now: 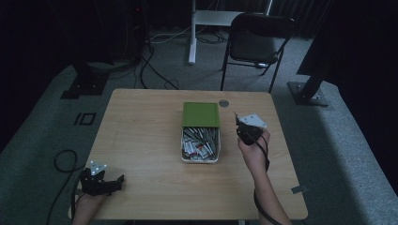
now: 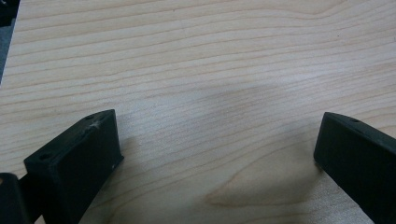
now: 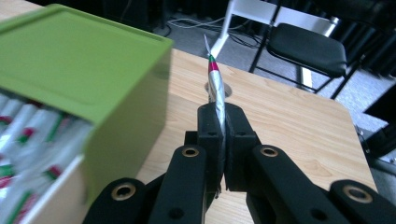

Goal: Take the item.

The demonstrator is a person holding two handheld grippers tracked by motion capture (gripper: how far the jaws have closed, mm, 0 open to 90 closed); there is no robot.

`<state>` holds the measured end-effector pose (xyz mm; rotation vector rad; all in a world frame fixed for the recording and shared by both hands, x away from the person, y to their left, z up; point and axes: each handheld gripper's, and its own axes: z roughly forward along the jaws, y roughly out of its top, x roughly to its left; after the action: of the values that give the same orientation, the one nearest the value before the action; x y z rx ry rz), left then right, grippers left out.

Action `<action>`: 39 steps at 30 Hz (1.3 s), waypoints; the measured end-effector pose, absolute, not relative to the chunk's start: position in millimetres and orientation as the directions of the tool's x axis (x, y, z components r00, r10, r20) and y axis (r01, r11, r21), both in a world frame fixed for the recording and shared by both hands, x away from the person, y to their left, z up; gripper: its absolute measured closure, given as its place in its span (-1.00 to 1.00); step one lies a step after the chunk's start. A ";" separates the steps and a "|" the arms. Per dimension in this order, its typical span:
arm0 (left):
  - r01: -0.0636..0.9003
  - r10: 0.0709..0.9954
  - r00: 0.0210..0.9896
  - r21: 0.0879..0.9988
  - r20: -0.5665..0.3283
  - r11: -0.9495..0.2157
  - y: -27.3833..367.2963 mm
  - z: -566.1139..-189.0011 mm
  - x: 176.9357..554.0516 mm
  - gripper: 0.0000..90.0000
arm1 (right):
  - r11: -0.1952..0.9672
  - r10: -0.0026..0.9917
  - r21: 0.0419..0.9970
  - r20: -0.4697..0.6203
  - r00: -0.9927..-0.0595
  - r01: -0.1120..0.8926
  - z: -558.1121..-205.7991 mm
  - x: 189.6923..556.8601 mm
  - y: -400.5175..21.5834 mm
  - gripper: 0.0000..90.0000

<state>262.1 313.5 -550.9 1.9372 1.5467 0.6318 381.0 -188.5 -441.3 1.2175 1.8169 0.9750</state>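
Right gripper (image 3: 223, 140): jaws pinched shut on one silver sachet (image 3: 216, 88), a thin foil stick with a red and green band near its tip. In the right gripper view it stands up out of the jaws at frame centre, tip pointing toward the far table edge. In the high view the same gripper (image 1: 241, 125) sits right of centre, just beside the box (image 1: 200, 159) and clear of it, held above the table (image 1: 141, 140).

Left gripper (image 1: 115, 183): lower left of the high view, near the front table edge. Jaws stand wide with nothing between them; the left gripper view shows bare wood (image 2: 210, 93) between the two black jaws.

Box is at mid-frame in the high view. Green lid (image 1: 201, 114) is slid back over its far end, leaving the near part uncovered and packed with more sachets (image 1: 199, 143) of the same kind.

Progress, my read: one sachet is picked and out of the box, so the grasp step is done. Drop-off isn't. No sachets lie loose on the table and no obvious target container is visible, so I can't tell where it's going. Plenty of stock left in the box if this is a repeat pick. Lid not yet closed.
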 end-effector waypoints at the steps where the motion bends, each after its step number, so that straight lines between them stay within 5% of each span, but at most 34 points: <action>1: 0.704 0.976 0.218 0.691 0.010 -0.165 313.5 -550.9 262.0 -0.97 | 0.259 0.948 0.880 -0.153 -0.279 0.398 -443.1 383.0 -189.6 0.95; 20: 0.704 0.976 0.218 0.691 0.010 -0.164 313.5 -550.9 262.0 -0.97 | 0.221 0.972 0.831 -0.142 -0.188 0.511 -488.1 425.1 -203.5 0.95; 32: 0.704 0.976 0.218 0.691 0.010 -0.164 313.5 -550.9 262.0 -0.97 | 0.191 0.974 0.787 -0.077 -0.214 0.586 -516.8 437.8 -196.8 0.93; 39: 0.704 0.976 0.218 0.691 0.010 -0.164 313.5 -550.9 262.0 -0.97 | 0.134 0.969 0.787 0.024 -0.247 0.602 -526.1 435.6 -190.1 0.75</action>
<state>262.0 313.5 -550.9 1.9377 1.5466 0.6316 435.6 -190.1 -526.1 1.5057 1.9139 0.9541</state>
